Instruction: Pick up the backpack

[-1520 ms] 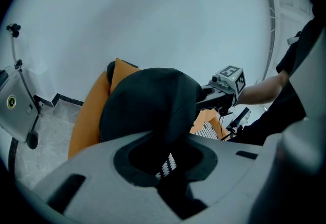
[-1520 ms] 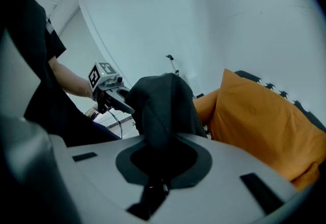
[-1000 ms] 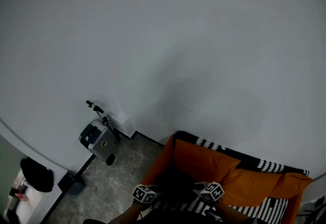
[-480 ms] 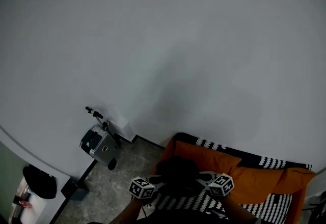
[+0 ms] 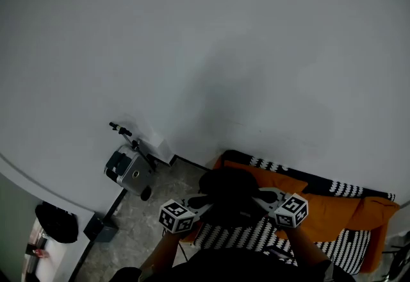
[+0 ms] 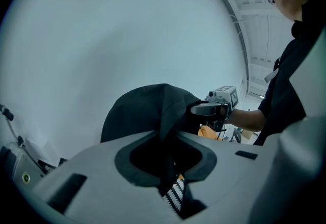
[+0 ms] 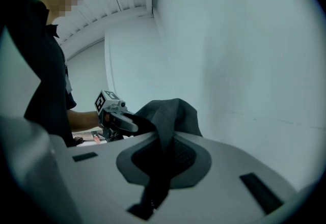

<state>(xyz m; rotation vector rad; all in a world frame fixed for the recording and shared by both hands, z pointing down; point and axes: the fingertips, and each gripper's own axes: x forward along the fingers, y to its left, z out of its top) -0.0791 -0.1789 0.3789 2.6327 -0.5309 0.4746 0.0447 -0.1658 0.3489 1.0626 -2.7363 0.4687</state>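
Plain white wall fills our background. We clamp the left gripper [image 5: 202,201] and right gripper [image 5: 261,197] shut on folds of the black backpack [image 5: 229,192], which hangs between them, orange cushions [image 5: 330,207] lying below.

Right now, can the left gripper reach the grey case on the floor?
Probably not: the left gripper is clamped on the backpack, sharing it with the right gripper, and the grey case sits well off.

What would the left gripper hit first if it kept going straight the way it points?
The backpack: the left gripper is shut on its fabric, and its black bulk fills the line ahead. Past it only the wall shows; how far is unclear.
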